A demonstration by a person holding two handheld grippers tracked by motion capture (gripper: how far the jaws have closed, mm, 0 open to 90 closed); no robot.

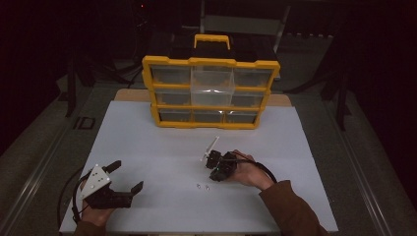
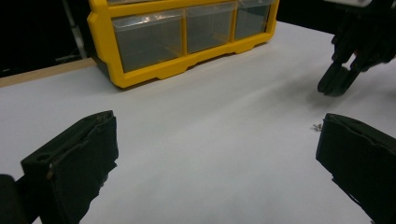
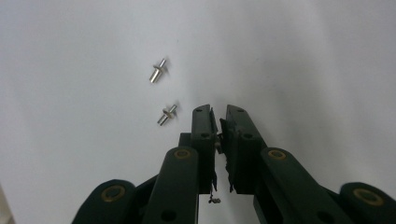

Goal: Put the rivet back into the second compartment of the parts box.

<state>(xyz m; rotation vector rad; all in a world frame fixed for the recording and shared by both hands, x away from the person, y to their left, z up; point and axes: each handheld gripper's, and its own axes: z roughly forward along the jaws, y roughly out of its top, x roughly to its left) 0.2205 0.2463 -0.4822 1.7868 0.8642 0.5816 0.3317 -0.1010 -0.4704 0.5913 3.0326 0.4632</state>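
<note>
Right gripper: fingers nearly closed, pinching a small metal piece between the pads, probably for sorting. Two loose rivets lie on the bench, centre-left of its view. Left gripper: fingers wide open, empty. Yellow drawer box: upper centre of the high view.

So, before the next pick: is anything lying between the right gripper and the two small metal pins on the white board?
Nothing visible. The nearer pin and the farther pin lie on bare white board just beside the right gripper and its closed jaw tips, with no other thing between.
</note>
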